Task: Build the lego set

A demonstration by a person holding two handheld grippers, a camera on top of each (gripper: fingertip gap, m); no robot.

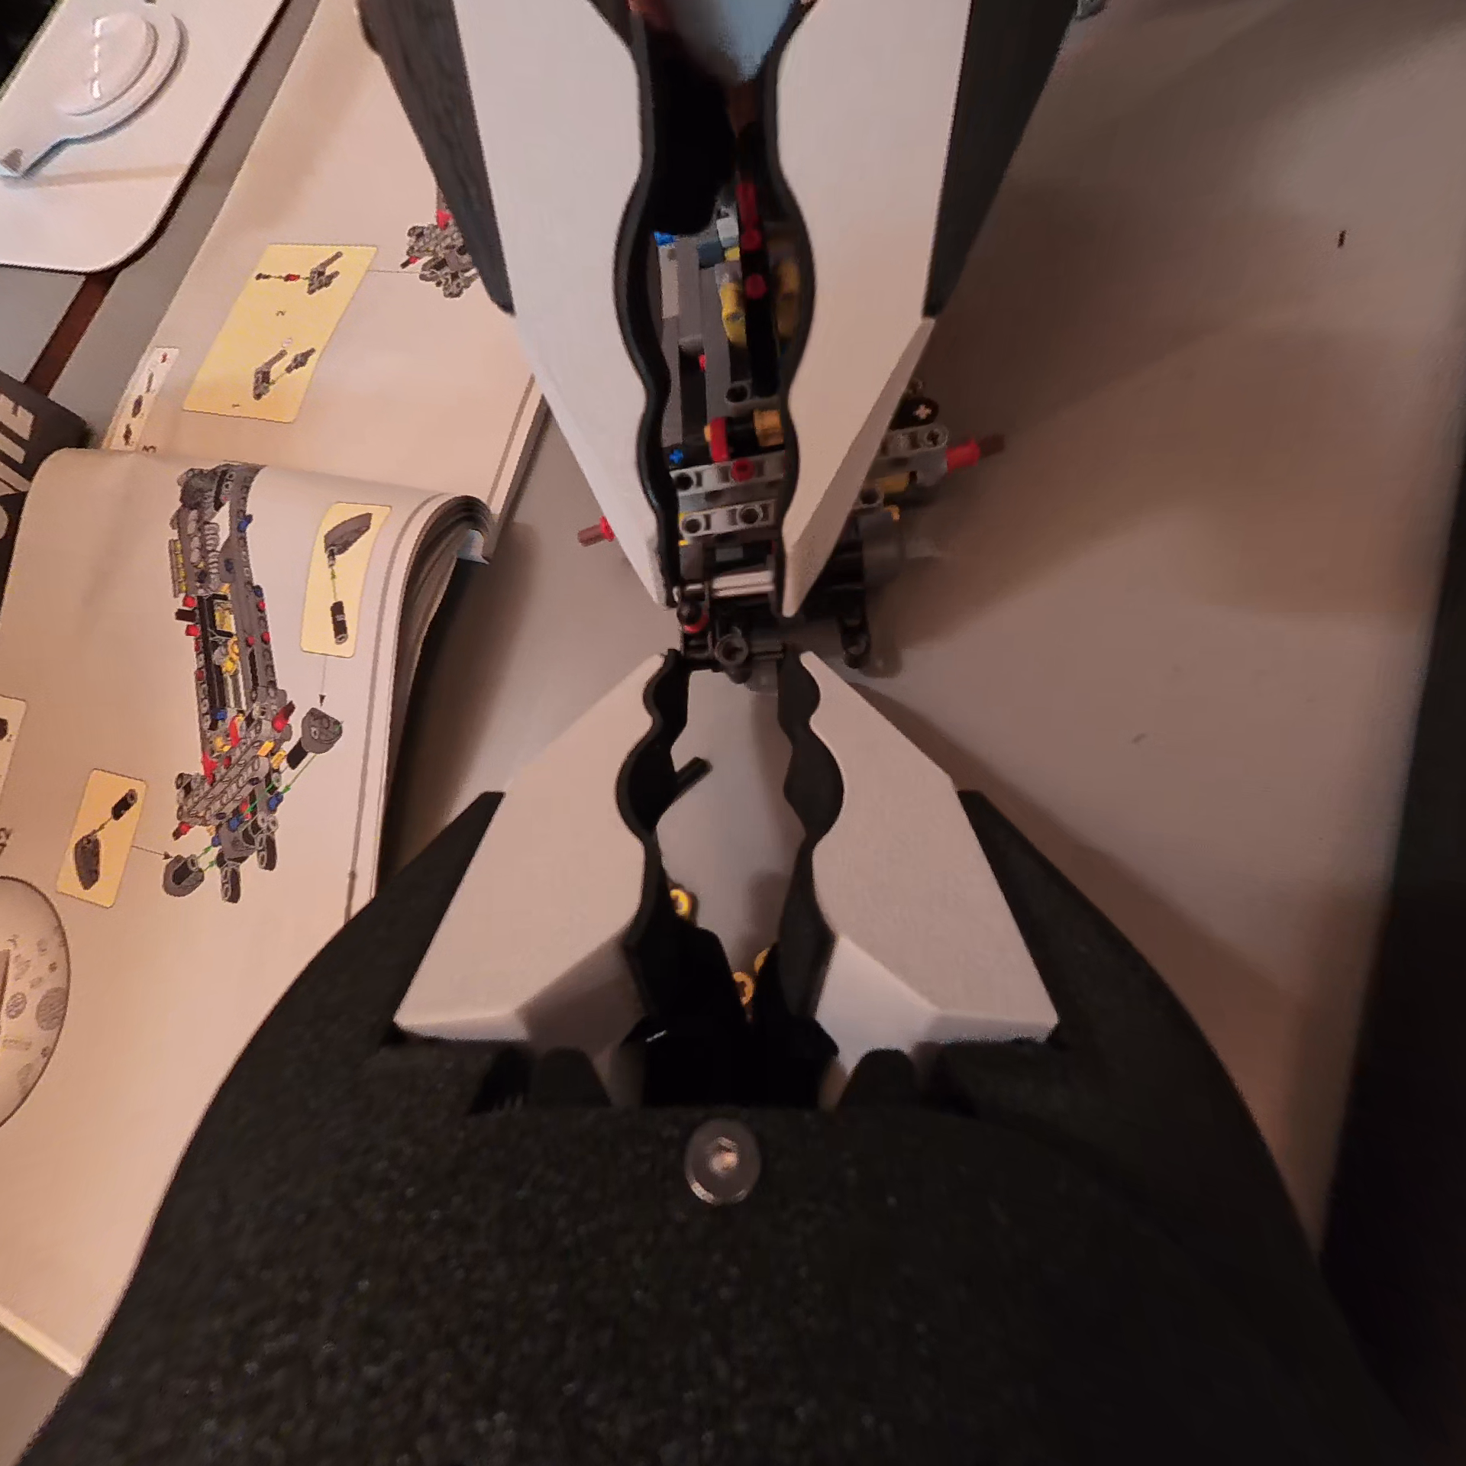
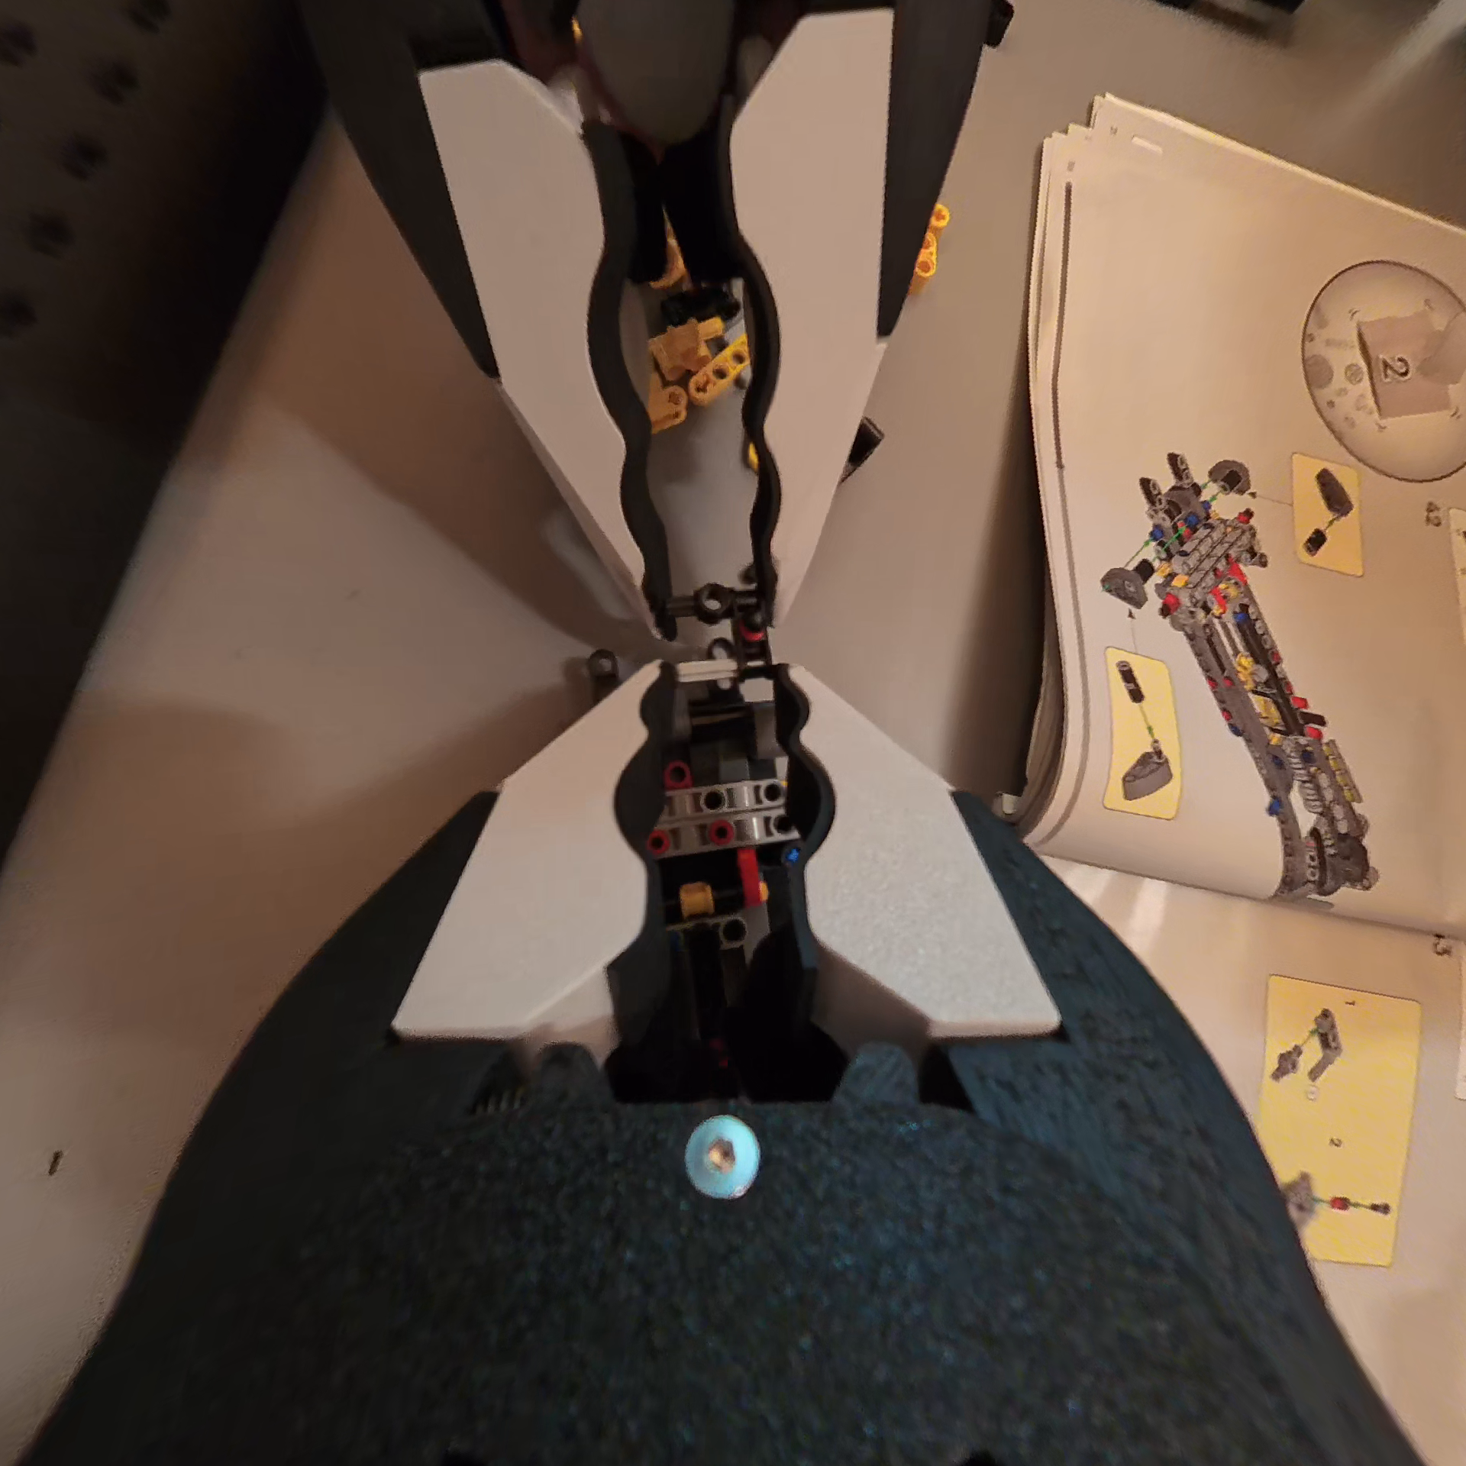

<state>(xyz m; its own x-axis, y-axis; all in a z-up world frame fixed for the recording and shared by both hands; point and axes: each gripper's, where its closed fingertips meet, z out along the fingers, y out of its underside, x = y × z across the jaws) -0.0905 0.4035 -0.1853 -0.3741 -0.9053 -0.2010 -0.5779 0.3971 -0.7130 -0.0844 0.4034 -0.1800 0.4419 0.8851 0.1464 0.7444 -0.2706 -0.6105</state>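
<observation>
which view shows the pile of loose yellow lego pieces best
The right wrist view: the yellow pieces lie in clear sight on the table, framed between the left tool's fingers. The left wrist view shows only a few yellow bits peeking out low between its own fingers.

The open booklet bears the only clear print: small step numbers inside and beside its yellow boxes, a page number at the page edge, and one large digit on a bag drawing within a grey circle. A dark sheet at the left wrist view's left edge bears big white letters, cut off.
</observation>
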